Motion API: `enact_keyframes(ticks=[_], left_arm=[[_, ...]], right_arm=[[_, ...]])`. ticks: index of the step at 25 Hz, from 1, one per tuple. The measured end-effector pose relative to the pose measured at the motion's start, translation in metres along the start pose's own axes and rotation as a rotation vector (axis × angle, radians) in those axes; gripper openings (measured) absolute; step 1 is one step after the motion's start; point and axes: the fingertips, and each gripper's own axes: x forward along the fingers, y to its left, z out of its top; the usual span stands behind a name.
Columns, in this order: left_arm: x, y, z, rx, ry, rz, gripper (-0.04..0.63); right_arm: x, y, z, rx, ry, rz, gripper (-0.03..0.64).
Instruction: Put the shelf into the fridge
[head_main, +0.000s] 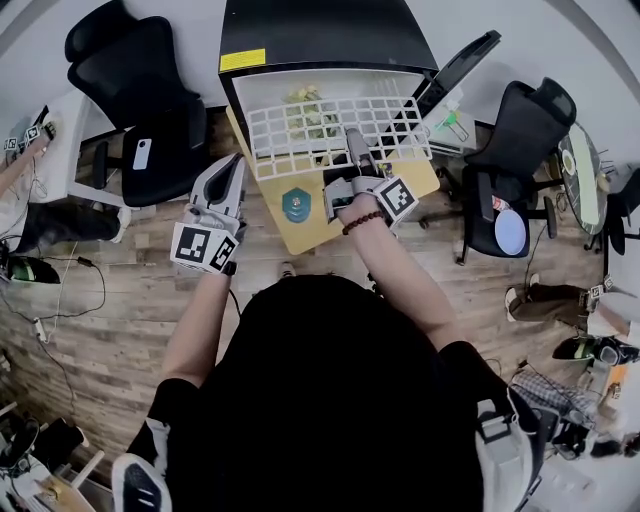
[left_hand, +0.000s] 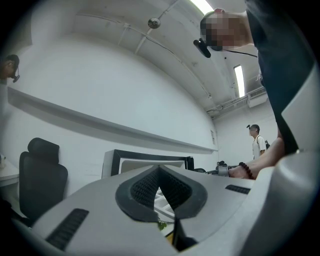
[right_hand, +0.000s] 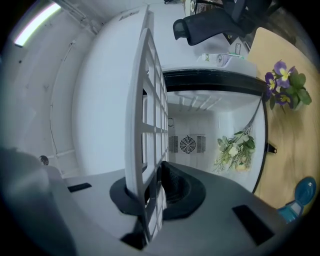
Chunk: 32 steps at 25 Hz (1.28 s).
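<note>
A white grid shelf (head_main: 330, 130) lies almost level in the mouth of the open black fridge (head_main: 320, 35). My right gripper (head_main: 352, 148) is shut on the shelf's near edge. In the right gripper view the shelf (right_hand: 145, 115) stands edge-on, clamped between the pads of that gripper (right_hand: 152, 182), with the white fridge interior (right_hand: 200, 125) behind it. My left gripper (head_main: 226, 188) hangs to the left of the fridge, shut and holding nothing. In its own view the left gripper (left_hand: 160, 175) has its pads together, and the fridge (left_hand: 145, 162) shows beyond it.
Pale flowers (right_hand: 235, 147) lie inside the fridge. A wooden board (head_main: 310, 225) under the fridge front carries a blue object (head_main: 297, 204). Purple flowers (right_hand: 282, 87) sit on that board. Black office chairs stand at left (head_main: 150, 90) and right (head_main: 520, 130). The fridge door (head_main: 455, 65) swings open rightward.
</note>
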Motion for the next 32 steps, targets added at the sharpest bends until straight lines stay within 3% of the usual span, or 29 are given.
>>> enact_keyframes(ticks=[7,32], left_arm=[[0.0,0.001,-0.005,-0.011,0.015,0.004,0.018],[0.002,0.011,-0.013,-0.011,0.043,0.031,0.018]], right_arm=[[0.006,-0.009,-0.001,0.069,-0.032,0.003,0.038],[0.027,-0.035,-0.004,0.109,-0.035,-0.028,0.038]])
